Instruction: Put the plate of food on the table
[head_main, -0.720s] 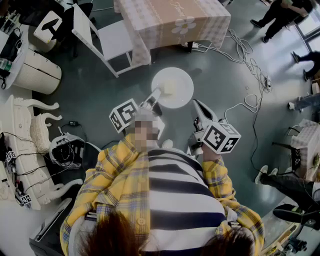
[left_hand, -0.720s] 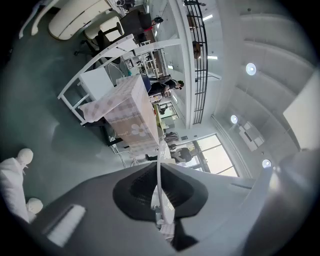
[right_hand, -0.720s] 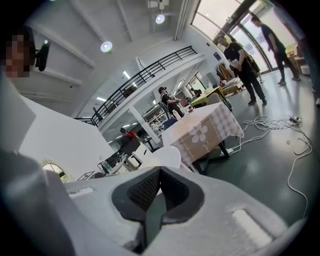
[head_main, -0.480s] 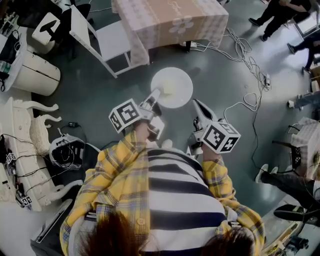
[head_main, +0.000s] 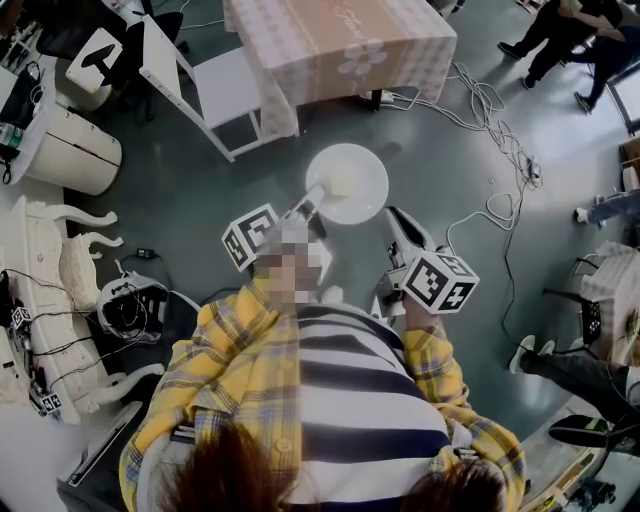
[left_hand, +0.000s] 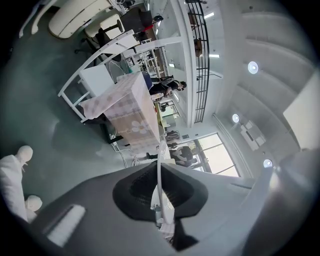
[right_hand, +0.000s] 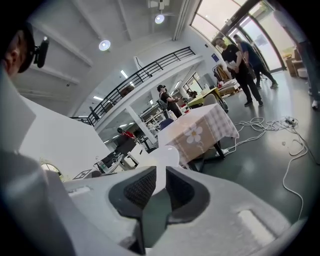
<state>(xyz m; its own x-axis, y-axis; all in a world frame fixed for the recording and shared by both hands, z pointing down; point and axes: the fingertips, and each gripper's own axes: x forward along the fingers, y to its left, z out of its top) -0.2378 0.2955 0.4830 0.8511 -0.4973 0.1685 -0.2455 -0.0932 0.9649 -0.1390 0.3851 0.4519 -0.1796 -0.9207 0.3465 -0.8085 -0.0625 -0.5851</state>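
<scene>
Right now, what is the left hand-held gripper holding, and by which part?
The left hand-held gripper is clamped on the white plate, by the rim nearest the person.

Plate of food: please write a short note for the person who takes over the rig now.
Left tool: shut on the rim of the plate, holding it up over the floor.
Right tool: jaws apart, close to the plate's edge, not gripping it.
Food: a pale heap on the plate, next to the left tool.
Table: ahead, under a checked cloth.
Done: plate lifted.
Left: carry it to the table, set it down, release.
</scene>
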